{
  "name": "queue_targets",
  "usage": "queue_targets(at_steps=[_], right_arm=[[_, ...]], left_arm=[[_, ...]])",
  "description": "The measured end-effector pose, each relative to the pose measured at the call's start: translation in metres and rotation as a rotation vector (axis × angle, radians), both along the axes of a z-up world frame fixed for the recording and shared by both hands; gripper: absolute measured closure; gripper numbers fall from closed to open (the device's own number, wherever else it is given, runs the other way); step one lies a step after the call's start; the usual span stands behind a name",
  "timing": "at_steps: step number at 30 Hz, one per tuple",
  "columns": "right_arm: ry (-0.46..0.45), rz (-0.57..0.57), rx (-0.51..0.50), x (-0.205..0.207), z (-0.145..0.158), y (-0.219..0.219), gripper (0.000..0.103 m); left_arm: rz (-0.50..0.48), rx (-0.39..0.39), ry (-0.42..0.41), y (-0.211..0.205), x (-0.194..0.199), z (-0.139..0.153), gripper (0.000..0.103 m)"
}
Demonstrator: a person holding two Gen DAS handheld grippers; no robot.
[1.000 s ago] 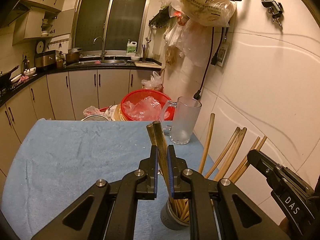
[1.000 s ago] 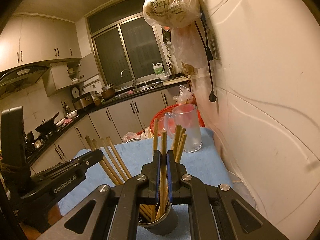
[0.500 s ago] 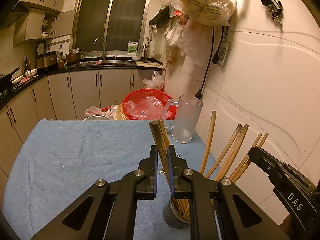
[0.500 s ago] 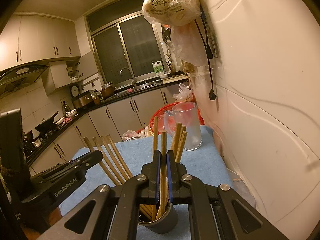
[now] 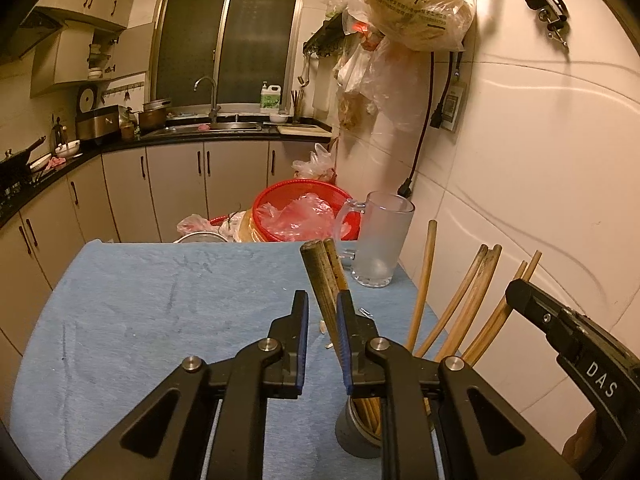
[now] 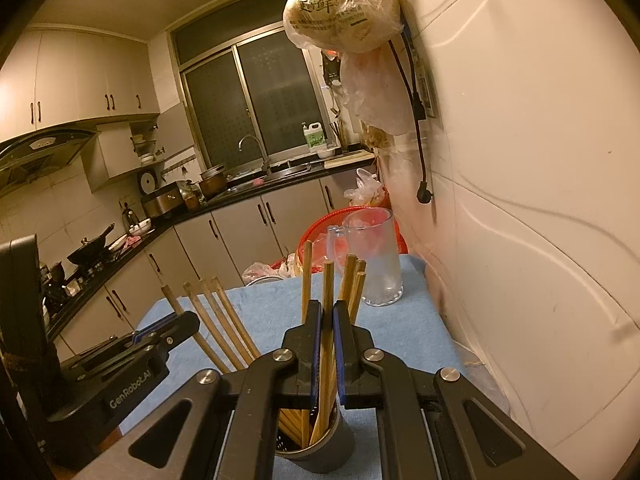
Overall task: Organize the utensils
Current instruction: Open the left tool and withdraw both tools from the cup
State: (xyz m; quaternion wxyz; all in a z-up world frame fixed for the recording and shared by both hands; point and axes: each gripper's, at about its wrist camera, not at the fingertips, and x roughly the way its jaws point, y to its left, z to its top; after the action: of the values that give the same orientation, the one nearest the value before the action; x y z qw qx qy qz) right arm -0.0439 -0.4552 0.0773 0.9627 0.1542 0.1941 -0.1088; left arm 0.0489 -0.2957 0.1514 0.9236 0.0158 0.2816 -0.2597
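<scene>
A grey metal utensil cup (image 5: 356, 432) stands on the blue cloth (image 5: 160, 312) and holds several wooden chopsticks (image 5: 464, 304). My left gripper (image 5: 322, 312) is open just above the cup; a pair of chopsticks (image 5: 324, 280) leans against its right finger with the lower ends in the cup. In the right wrist view the cup (image 6: 320, 448) is directly below my right gripper (image 6: 327, 320), which is shut on one chopstick (image 6: 328, 300) standing in the cup. The left gripper's body (image 6: 132, 368) shows at the left there.
A frosted glass mug (image 5: 380, 240) stands at the cloth's far right, by the white wall. A red basket (image 5: 300, 212) with plastic bags sits behind the table. Bags (image 5: 416, 4) hang on the wall above. Kitchen counters and sink are farther back.
My left gripper has opened and let go of the pair of chopsticks, which now lean in the cup. My right gripper stays shut on its chopstick.
</scene>
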Motion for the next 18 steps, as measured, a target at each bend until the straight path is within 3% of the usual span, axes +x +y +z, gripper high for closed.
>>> queue_targets(at_steps=[18], right_arm=[[-0.005, -0.001, 0.001, 0.0071, 0.006, -0.0009, 0.095]], left_arm=[[0.03, 0.007, -0.011, 0.0063, 0.0035, -0.0008, 0.062]])
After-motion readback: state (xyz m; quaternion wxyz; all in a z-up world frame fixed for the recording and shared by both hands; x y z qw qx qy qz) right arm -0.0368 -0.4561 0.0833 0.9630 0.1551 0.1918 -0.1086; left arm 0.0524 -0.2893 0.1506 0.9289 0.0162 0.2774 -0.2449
